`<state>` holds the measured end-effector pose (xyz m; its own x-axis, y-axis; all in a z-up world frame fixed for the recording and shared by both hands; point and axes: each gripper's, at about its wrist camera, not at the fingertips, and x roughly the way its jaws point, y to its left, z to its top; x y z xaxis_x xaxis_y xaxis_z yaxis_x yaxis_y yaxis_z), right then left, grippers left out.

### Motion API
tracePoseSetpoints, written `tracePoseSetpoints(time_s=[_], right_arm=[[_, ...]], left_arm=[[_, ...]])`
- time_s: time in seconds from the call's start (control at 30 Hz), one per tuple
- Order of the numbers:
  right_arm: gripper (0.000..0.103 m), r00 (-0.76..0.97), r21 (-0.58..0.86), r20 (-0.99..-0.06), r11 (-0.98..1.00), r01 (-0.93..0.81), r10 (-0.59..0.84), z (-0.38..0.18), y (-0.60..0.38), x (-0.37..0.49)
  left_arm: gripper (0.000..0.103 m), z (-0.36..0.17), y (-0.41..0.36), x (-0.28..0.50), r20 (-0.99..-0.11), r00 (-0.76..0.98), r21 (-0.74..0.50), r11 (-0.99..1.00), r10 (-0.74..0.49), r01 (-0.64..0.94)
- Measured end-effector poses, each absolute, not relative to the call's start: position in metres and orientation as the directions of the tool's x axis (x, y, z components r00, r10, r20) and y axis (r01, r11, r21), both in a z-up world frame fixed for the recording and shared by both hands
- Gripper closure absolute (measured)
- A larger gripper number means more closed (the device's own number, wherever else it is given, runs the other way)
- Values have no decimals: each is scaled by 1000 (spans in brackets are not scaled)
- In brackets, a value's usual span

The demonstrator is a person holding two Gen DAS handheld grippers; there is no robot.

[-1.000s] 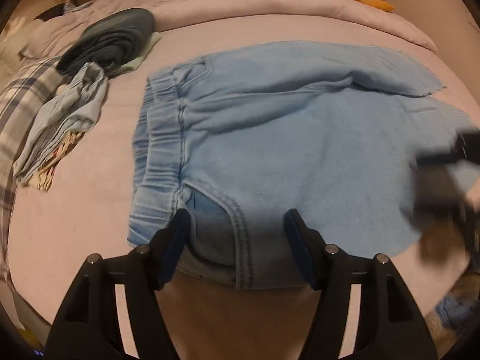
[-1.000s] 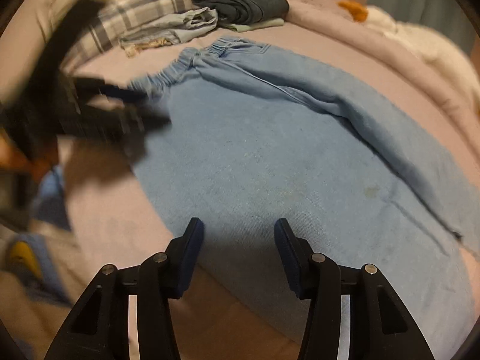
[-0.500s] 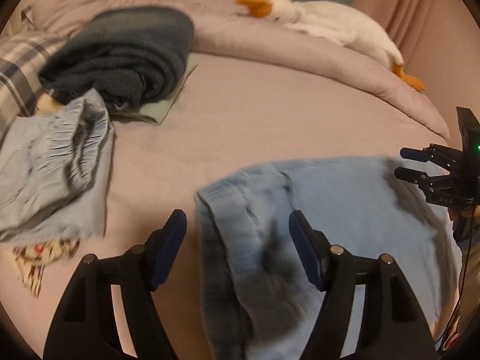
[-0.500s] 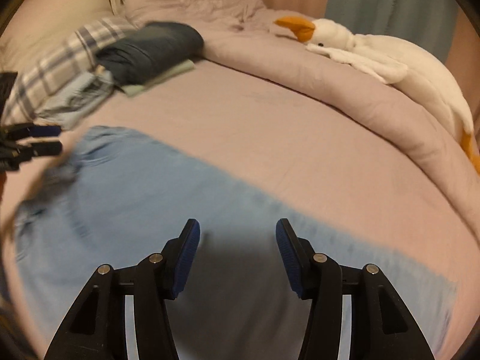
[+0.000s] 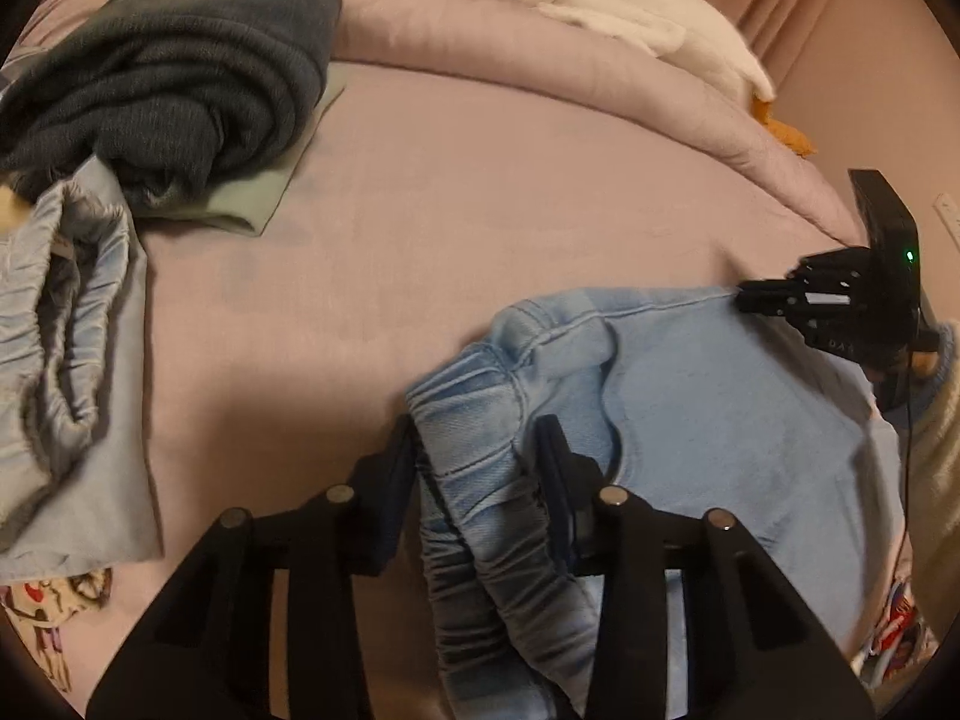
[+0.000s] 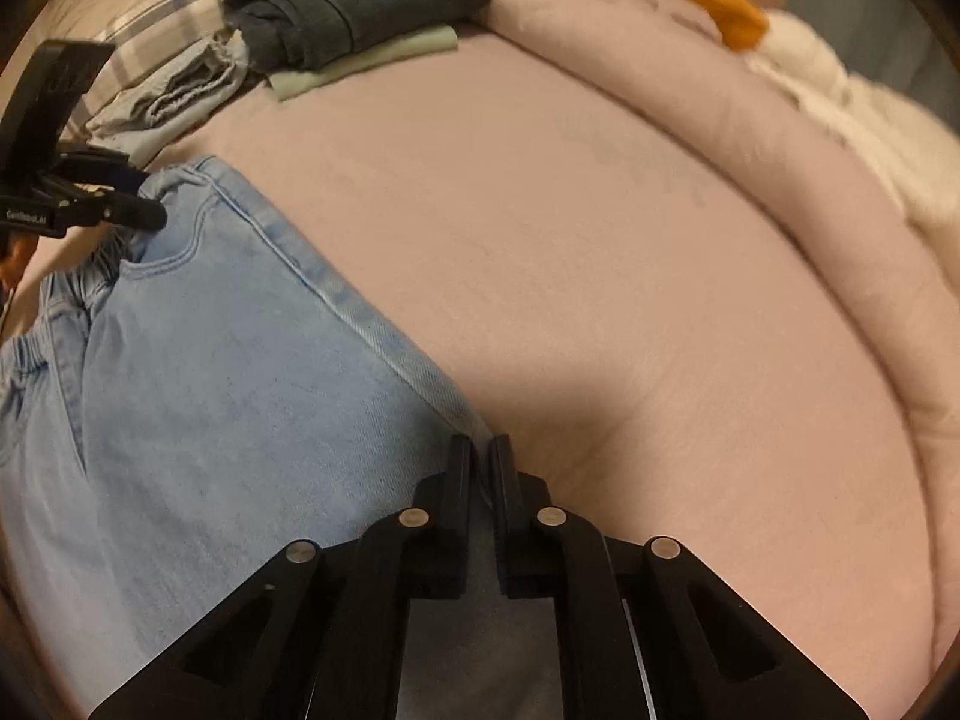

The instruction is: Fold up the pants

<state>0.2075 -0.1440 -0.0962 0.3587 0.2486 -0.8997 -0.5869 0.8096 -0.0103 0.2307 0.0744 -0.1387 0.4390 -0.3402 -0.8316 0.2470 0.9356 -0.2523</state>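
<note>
Light blue denim pants lie on a pink bed, with the elastic waistband bunched at the near left. My left gripper is shut on the waistband, which fills the gap between its fingers. My right gripper is shut on the side seam edge of the pants. The right gripper also shows in the left wrist view at the pants' far right edge. The left gripper shows in the right wrist view at the waistband corner.
A dark folded garment sits on a pale green cloth at the back left. A folded grey-blue garment lies at the left. A white plush goose lies on the rolled duvet along the far edge.
Both grippers have closed on the pants: the left on the waistband, the right on the side seam. The pants now lie gathered and folded over toward the near side.
</note>
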Motion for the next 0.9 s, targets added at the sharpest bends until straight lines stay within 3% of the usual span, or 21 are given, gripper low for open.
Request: tracePoseSetpoints(time_s=[0.13, 0.27, 0.47, 0.67, 0.77, 0.9], right_arm=[[100, 393, -64, -902, 846, -529, 177, -112, -140, 214], [100, 461, -158, -881, 856, -492, 102, -84, -127, 200], [100, 602, -177, -786, 880, -440, 143, -12, -127, 139], [100, 664, -221, -732, 869, -444, 153, 15, -114, 59], [100, 662, -203, -730, 870, -449, 171, 12, -108, 25], [100, 640, -173, -738, 858, -483, 211, -1, -93, -27]], left_arm=[[64, -136, 60, 233, -847, 454, -190, 955, -277, 228], [68, -107, 60, 212, -805, 519, -176, 951, -288, 256], [72, -69, 61, 162, -722, 613, -165, 941, -320, 296], [72, -65, 74, 83, -659, 678, -159, 941, -326, 298], [72, -77, 75, 52, -667, 679, -170, 950, -306, 262], [73, -117, 86, 25, -752, 617, -211, 972, -230, 105]])
